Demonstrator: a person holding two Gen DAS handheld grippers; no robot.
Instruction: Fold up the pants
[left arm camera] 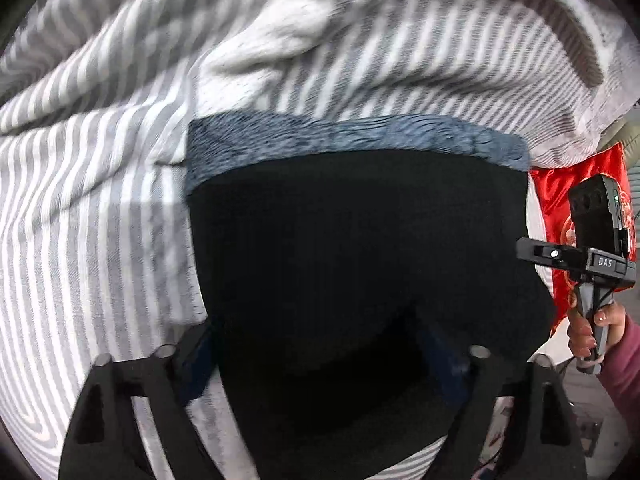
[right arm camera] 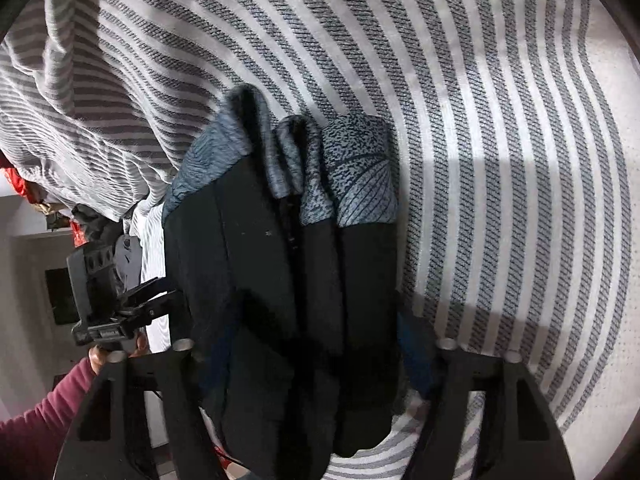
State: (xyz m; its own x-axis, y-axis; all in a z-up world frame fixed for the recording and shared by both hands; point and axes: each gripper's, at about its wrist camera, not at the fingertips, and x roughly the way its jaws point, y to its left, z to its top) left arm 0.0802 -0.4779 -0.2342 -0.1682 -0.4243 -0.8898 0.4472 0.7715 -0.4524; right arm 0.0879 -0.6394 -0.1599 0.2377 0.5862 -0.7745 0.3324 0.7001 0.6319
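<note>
Both grippers, left gripper (left arm camera: 324,356) and right gripper (right arm camera: 316,352), had their jaws clamped round the dark pants (right arm camera: 280,280), which hung bunched toward 12 o'clock over the striped bedding (right arm camera: 480,120), probably held up so they'd lay down flat for folding.

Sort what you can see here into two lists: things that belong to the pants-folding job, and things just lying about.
Belongs to the job:
- black pants with grey waistband
- left tongs
- right tongs
- striped bedding they lie on

Just lying about:
- red cloth at the bed's edge
</note>
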